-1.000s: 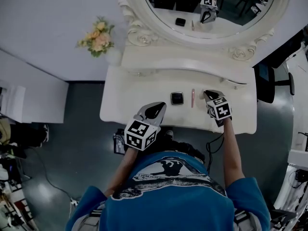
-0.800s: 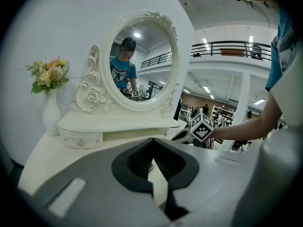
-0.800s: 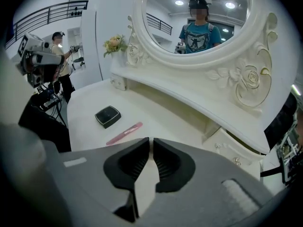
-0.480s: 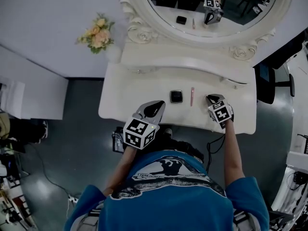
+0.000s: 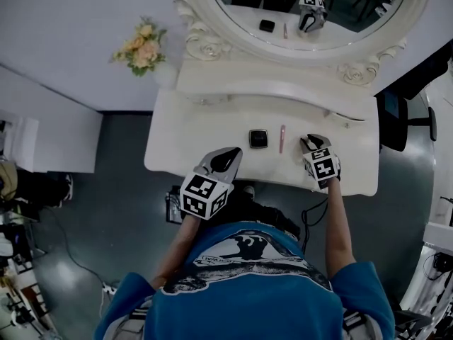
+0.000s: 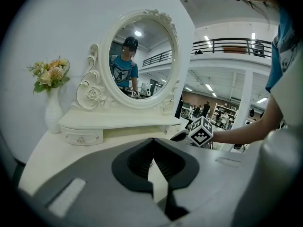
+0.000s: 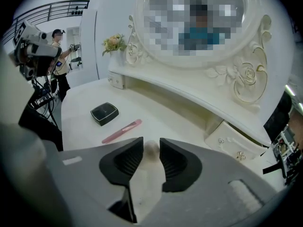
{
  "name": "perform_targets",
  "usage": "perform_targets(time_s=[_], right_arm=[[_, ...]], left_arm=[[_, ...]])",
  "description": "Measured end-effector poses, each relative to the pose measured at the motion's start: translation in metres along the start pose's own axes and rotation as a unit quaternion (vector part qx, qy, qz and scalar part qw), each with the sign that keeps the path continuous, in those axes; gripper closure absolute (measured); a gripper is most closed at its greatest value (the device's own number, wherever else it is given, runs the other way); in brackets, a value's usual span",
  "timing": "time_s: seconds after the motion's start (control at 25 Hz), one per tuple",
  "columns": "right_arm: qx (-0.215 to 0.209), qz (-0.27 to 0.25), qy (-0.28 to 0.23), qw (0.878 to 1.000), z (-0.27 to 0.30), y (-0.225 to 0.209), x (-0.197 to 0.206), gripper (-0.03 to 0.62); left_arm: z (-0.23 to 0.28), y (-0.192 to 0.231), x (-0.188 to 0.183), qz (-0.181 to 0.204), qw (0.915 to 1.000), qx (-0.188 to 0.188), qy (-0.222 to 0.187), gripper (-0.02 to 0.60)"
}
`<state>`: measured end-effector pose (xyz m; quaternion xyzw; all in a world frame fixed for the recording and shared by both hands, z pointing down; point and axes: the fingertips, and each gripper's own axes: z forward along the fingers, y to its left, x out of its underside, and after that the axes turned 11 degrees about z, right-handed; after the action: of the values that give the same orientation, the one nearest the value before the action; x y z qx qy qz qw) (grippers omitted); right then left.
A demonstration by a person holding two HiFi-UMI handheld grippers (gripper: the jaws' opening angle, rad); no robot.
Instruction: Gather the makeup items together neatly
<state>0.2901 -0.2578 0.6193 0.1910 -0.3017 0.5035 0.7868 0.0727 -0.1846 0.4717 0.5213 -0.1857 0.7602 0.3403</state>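
The right gripper [image 5: 310,142] is opening its jaws, a small pale rounded item [image 7: 151,150] sitting between them on the vanity table [image 5: 177,144]. Just to its left, a pink stick [image 7: 122,130] is lying with its long axis running toward the mirror [image 5: 304,6]. Beyond the stick, a closed black compact [image 7: 104,113] is resting. The left gripper [image 6: 152,143] is keeping its jaws together, empty.

Head view: from above the person's head, looking steeply down and from well back on the whole white dressing table [image 5: 184,147] and its oval mirror [image 5: 340,30]. Left gripper view: low at the table's front edge, facing the mirror [image 6: 137,60] and the flowers [image 6: 49,74] to its left. Right gripper view: close over the tabletop from the right end, looking leftward past the compact [image 7: 104,113] and pink stick [image 7: 121,130]. All three share the mirror and flowers. The head view and right gripper view also share the compact [image 5: 258,139] and stick [image 5: 282,139].
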Motion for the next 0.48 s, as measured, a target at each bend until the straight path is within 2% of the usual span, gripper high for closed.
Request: perform_targets(time_s=[0.12, 0.48], right_arm=[[-0.002, 0.006, -0.012, 1.000, -0.005, 0.004, -0.001, 0.444], [-0.018, 0.045, -0.071, 0.996, -0.027, 0.033, -0.008, 0.442]], left_arm=[[-0.001, -0.004, 0.004, -0.001, 1.0000, -0.001, 0.008, 0.571], [-0.007, -0.011, 0.016, -0.003, 0.9997, 0.003, 0.024, 0.571]])
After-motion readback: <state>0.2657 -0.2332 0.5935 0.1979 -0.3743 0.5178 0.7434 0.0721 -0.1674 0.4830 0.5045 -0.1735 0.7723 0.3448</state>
